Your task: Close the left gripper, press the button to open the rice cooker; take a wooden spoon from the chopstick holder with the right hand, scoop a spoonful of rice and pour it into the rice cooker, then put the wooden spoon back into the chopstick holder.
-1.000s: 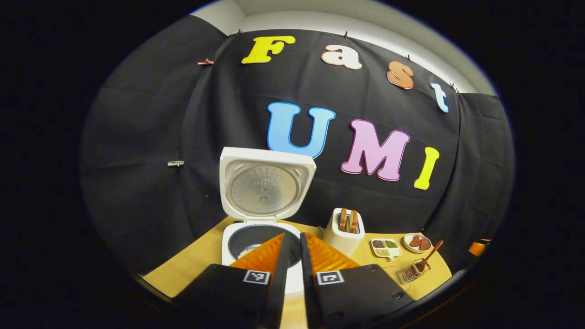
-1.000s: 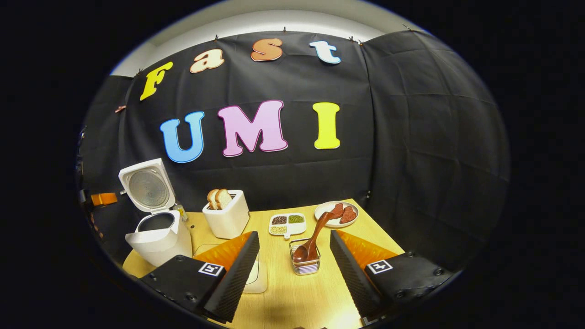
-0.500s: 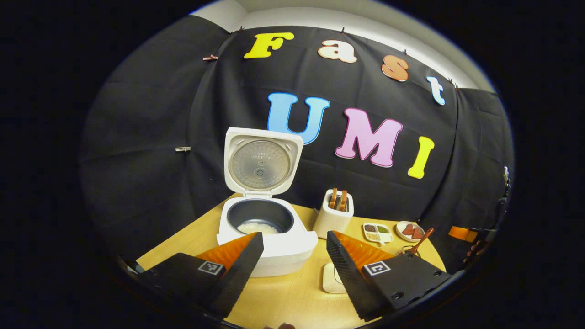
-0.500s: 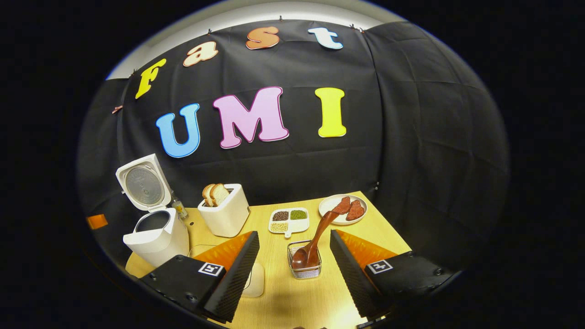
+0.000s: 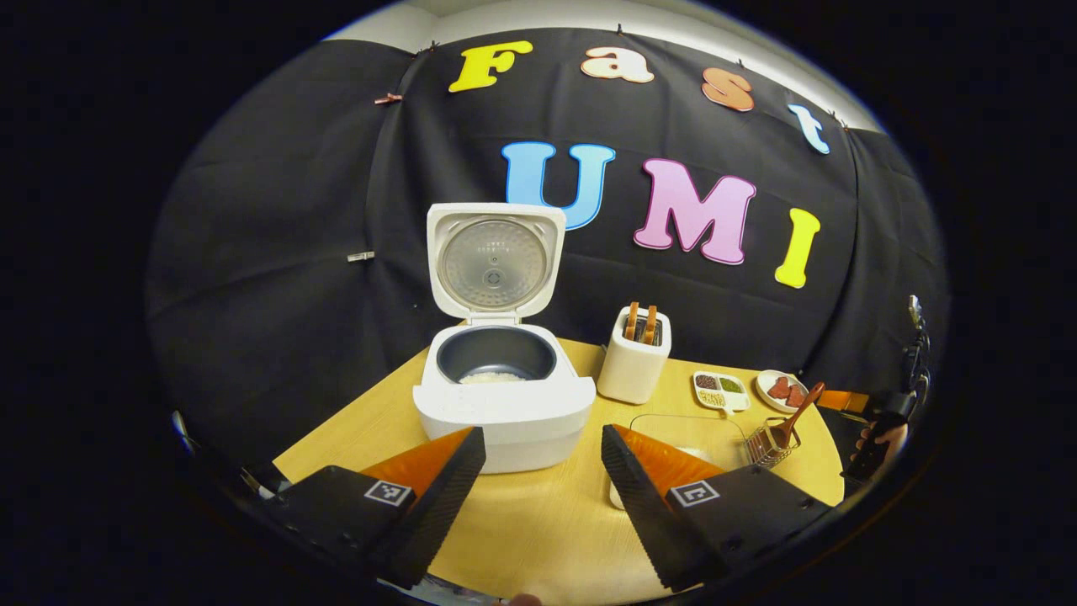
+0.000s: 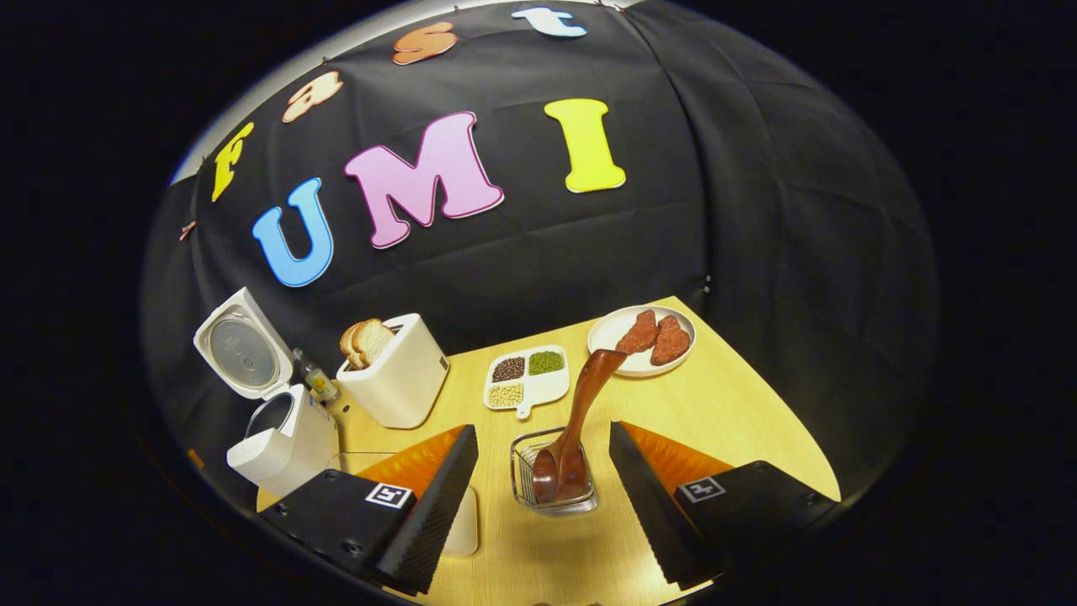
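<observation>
Wooden table: rice cooker stands open; right gripper, jaws spread, straddles the wooden spoon in its chopstick holder, seemingly to grasp it; left gripper idles, jaws apart.

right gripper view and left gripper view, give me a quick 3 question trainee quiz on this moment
1. True or false: the rice cooker lid is up.
2. The wooden spoon stands in: A) the chopstick holder B) the toaster C) the plate.
3. Fill in: the right gripper is ____, its fingers on either side of the holder.

Key: 1 true; 2 A; 3 open.
</observation>
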`<state>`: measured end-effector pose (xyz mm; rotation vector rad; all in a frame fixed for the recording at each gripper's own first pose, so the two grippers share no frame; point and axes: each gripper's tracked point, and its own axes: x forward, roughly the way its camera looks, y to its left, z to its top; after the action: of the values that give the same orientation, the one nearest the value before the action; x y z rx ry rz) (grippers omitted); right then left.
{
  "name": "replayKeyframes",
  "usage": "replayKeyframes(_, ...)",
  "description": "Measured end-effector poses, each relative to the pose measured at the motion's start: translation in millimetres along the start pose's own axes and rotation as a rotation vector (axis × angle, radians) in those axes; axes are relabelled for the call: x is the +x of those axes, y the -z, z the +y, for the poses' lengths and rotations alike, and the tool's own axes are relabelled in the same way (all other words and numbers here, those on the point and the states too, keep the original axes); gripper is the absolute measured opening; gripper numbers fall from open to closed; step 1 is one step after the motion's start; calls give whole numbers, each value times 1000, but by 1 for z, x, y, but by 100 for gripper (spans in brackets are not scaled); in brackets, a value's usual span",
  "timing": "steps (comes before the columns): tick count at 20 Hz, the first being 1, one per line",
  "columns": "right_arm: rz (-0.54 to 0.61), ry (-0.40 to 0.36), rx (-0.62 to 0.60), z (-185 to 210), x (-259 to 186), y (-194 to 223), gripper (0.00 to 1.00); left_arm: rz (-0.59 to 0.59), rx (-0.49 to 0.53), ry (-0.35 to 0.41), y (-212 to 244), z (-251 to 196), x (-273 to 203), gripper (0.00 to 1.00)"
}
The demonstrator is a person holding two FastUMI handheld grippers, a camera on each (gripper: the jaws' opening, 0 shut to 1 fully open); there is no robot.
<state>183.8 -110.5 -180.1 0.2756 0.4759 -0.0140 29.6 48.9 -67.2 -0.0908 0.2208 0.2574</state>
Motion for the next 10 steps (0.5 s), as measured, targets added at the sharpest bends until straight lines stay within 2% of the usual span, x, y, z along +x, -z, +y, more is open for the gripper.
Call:
replayKeyframes(2, 34, -1, 34, -7, 28, 7, 98, 28, 7, -20, 12, -3, 0, 96)
replayKeyframes(5, 74, 12, 78, -15, 68, 11, 99, 70, -64, -21, 24, -11, -1, 96)
replayKeyframes(8, 110, 25, 125, -22, 99, 17, 98, 94, -94, -60, 38, -11, 4, 96)
replayKeyframes(10, 136, 31, 155, -26, 117, 24, 93, 114, -96, -74, 48, -13, 1, 96)
